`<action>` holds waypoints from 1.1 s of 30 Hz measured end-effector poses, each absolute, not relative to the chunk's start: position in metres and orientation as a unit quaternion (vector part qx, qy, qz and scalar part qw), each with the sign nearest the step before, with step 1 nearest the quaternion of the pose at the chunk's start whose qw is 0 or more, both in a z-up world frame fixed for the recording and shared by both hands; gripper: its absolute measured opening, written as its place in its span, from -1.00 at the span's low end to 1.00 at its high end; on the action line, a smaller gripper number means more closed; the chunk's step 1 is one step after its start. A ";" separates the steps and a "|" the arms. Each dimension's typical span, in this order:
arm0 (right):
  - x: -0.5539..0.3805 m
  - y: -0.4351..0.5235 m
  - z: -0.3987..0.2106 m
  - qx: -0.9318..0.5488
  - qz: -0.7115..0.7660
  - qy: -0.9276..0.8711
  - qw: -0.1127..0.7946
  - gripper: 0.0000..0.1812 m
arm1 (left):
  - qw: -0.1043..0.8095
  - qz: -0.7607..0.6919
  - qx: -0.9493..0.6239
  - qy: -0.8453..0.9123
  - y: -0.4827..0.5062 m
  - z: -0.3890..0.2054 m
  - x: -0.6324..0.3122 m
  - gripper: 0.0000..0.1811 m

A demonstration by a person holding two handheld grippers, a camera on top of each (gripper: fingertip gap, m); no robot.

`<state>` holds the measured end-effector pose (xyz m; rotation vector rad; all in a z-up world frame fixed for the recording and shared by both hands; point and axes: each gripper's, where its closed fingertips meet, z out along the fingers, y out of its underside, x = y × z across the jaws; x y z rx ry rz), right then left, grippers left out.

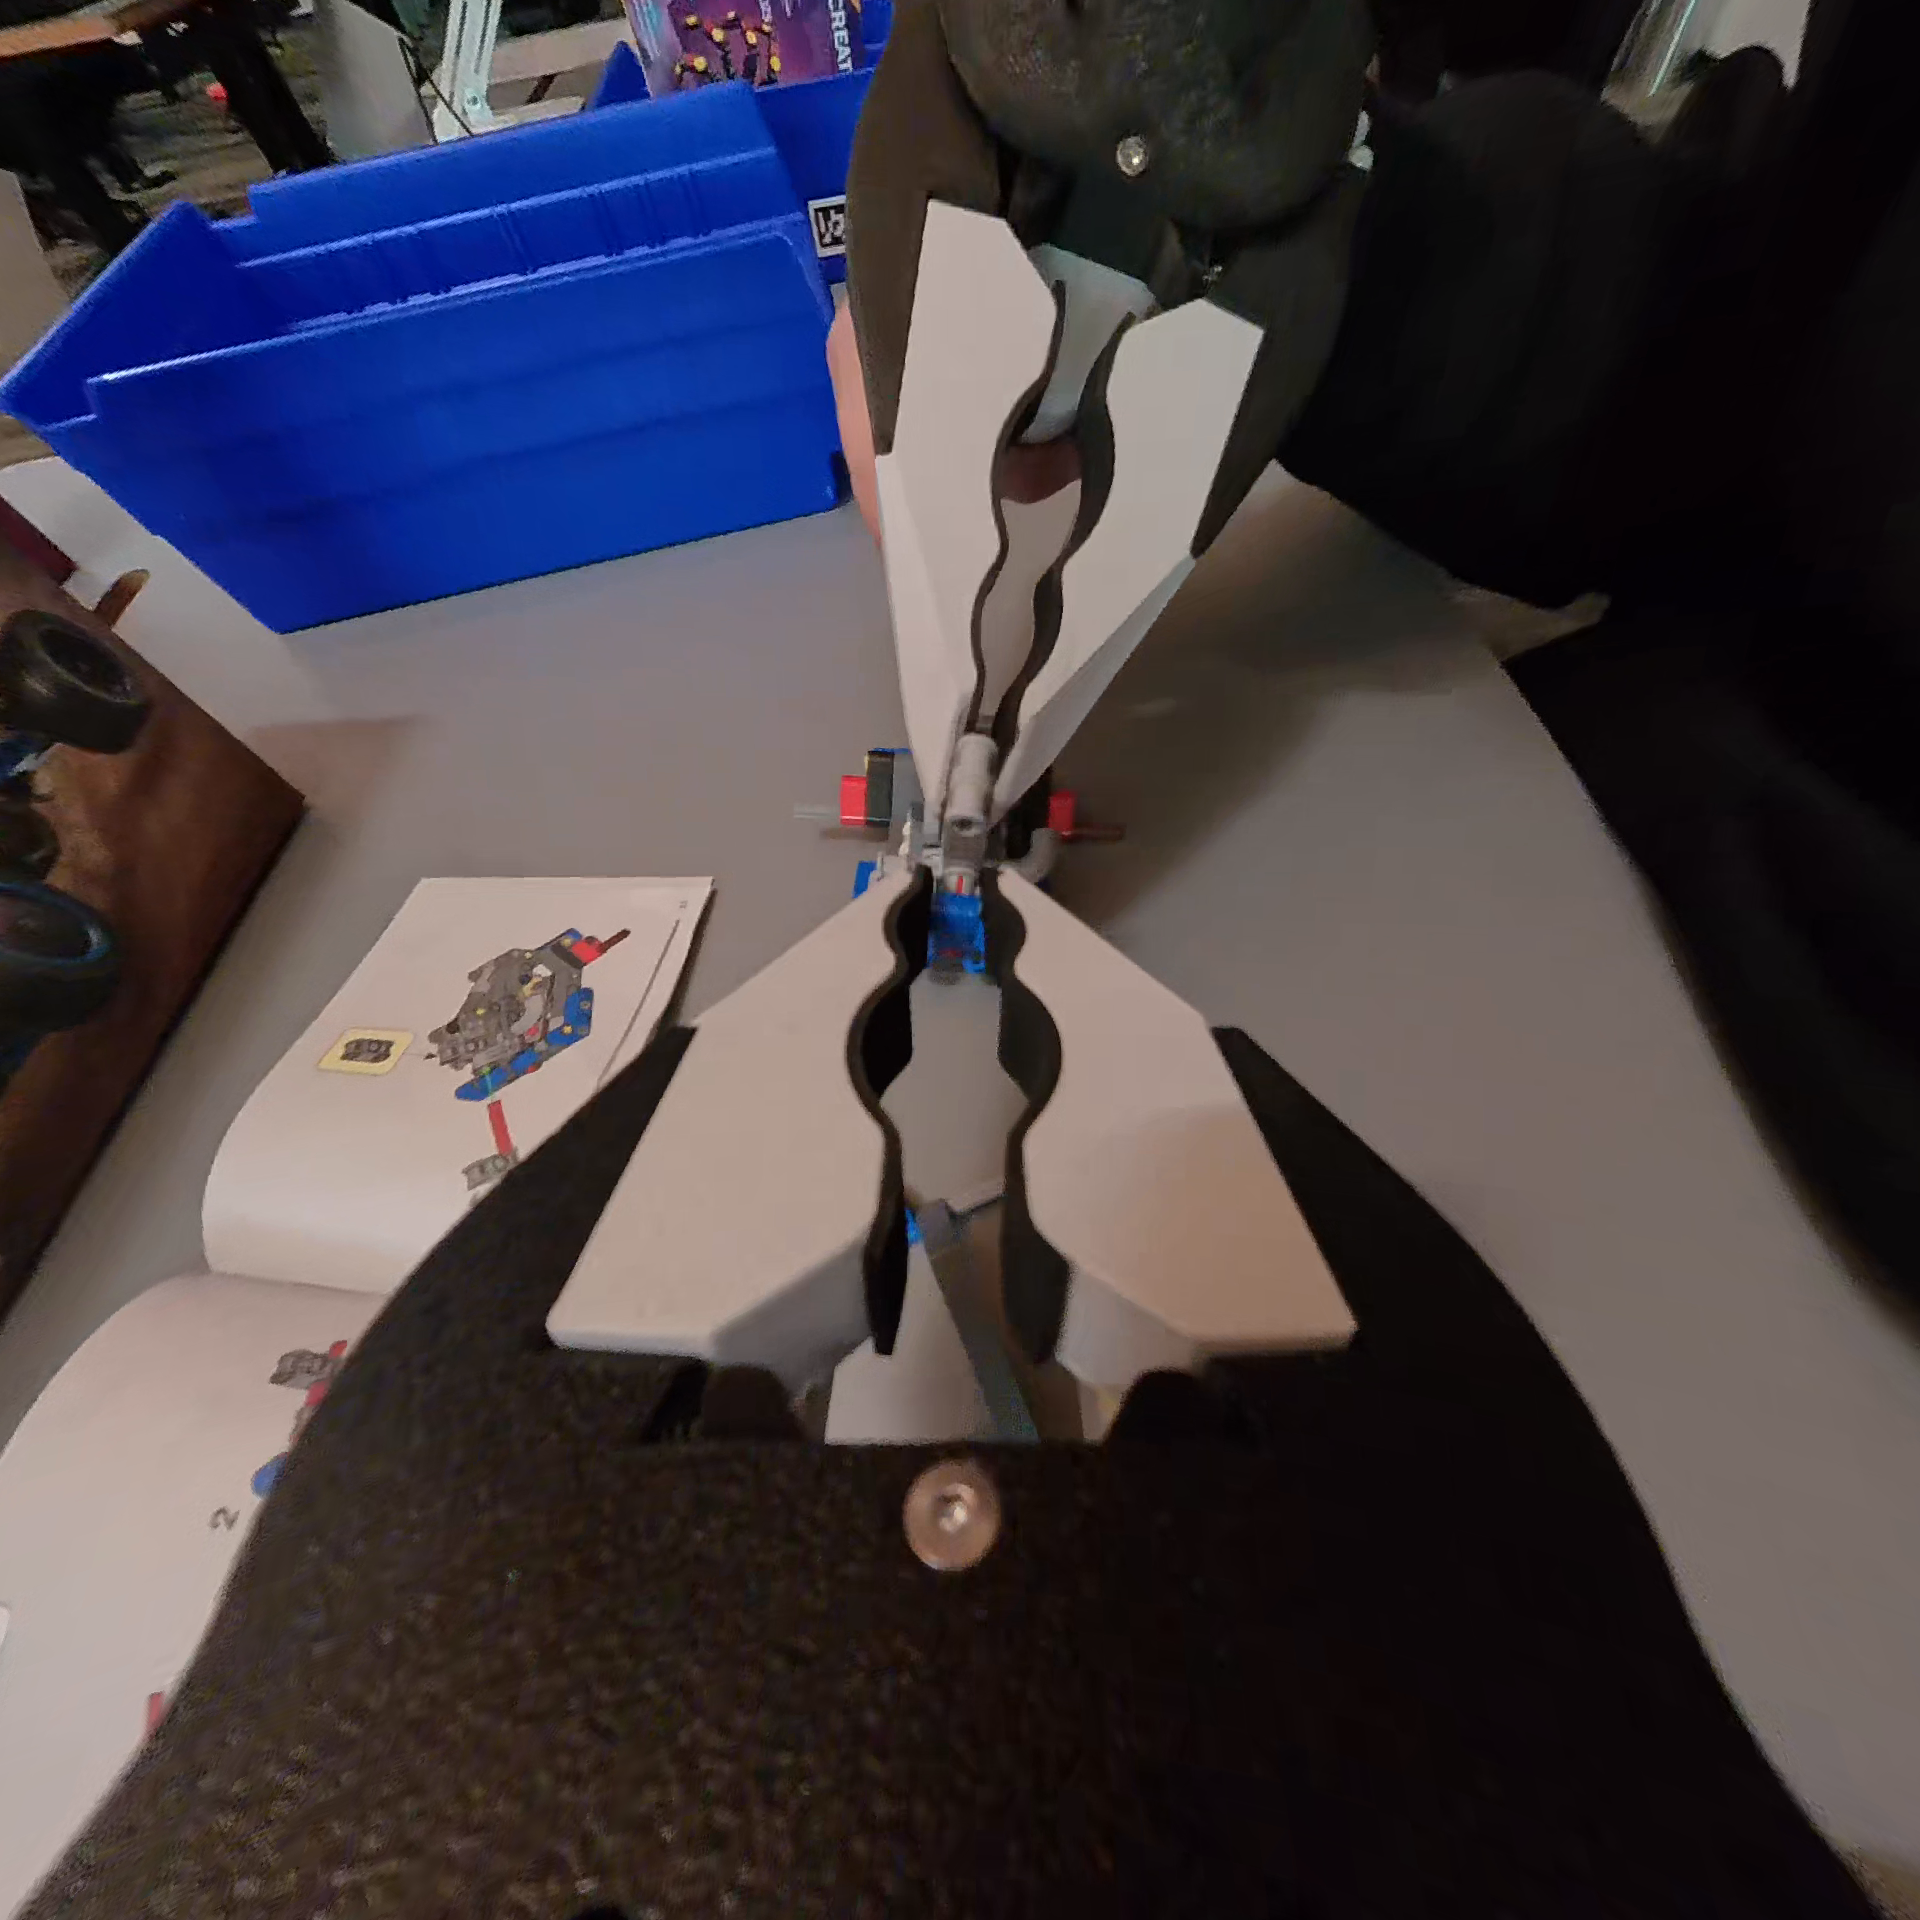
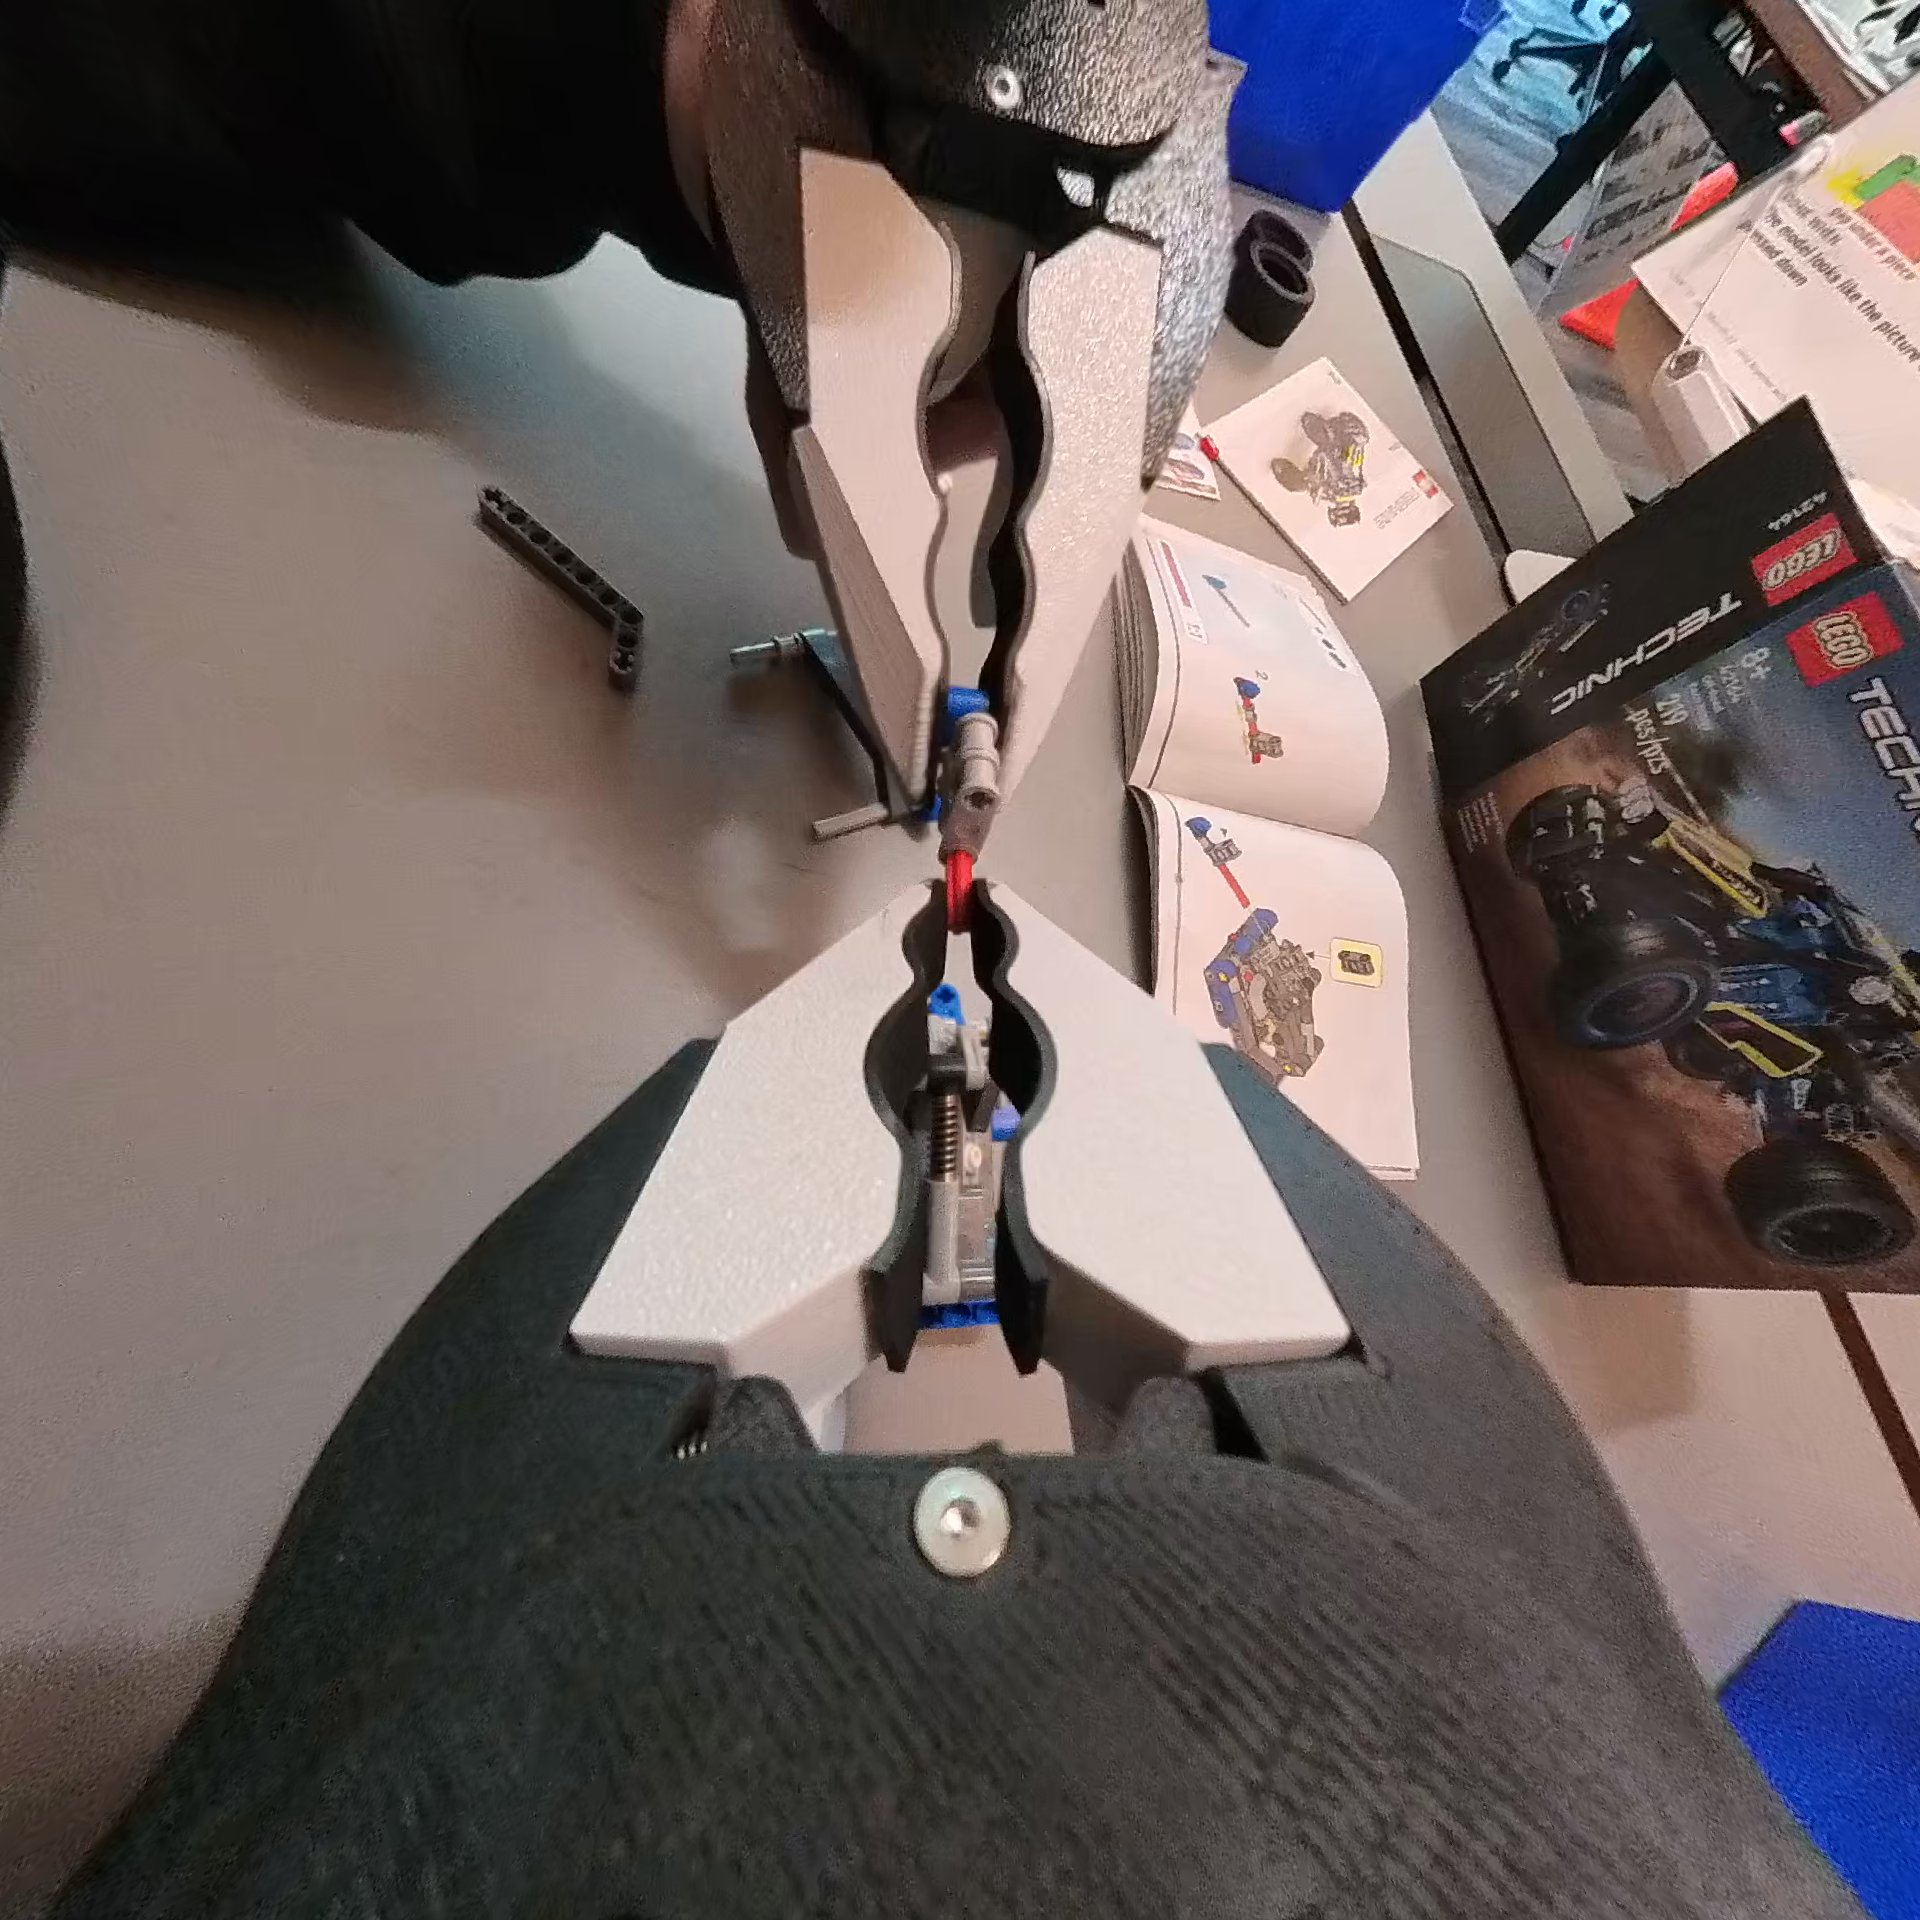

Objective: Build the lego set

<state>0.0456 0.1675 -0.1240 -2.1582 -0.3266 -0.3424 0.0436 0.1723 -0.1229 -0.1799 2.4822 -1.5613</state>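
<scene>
My left gripper (image 1: 956, 891) is shut on a light grey connector (image 1: 968, 795). My right gripper (image 2: 958, 906) is shut on a short red axle (image 2: 957, 883). The axle's far end meets the connector (image 2: 977, 790), so the two grippers stand tip to tip. The right gripper (image 1: 966, 774) comes in from the top of the left wrist view, and the left gripper (image 2: 975, 748) from the top of the right wrist view. Under them on the grey table lies the part-built model (image 1: 883, 798) in grey, blue, red and black. It shows through my right gripper's gap (image 2: 958, 1195), with a spring.
Blue bins (image 1: 468, 416) stand at the back. The open instruction booklet (image 1: 468, 1049) (image 2: 1268, 862) lies beside the model. The set's box (image 2: 1683, 935), a second leaflet (image 2: 1320, 478), black tyres (image 2: 1273, 275) and a dark grey L-beam (image 2: 566, 582) lie around. Dark sleeves flank both grippers. My two grippers' fingertips are within a few centimetres of each other.
</scene>
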 end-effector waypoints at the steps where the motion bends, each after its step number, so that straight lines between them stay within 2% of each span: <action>1: 0.047 0.166 -0.127 -0.878 -0.142 -0.134 0.438 -0.98 | 0.108 -0.525 -0.058 0.842 0.173 -0.124 0.044 -0.92; 3: 0.050 0.164 -0.133 -0.885 -0.159 -0.141 0.415 -0.98 | 0.118 -0.510 -0.054 0.850 0.173 -0.127 0.045 -0.92; 7: 0.047 0.167 -0.129 -0.881 -0.149 -0.140 0.427 -0.98 | 0.127 -0.480 -0.046 0.867 0.174 -0.134 0.045 -0.86; 16: 0.048 0.168 -0.142 -0.893 -0.158 -0.150 0.395 -0.99 | 0.170 -0.431 -0.019 0.886 0.171 -0.143 0.047 -0.95; 33: 0.050 0.166 -0.146 -0.898 -0.145 -0.145 0.391 -0.99 | 0.195 -0.418 0.004 0.888 0.169 -0.149 0.051 -0.95</action>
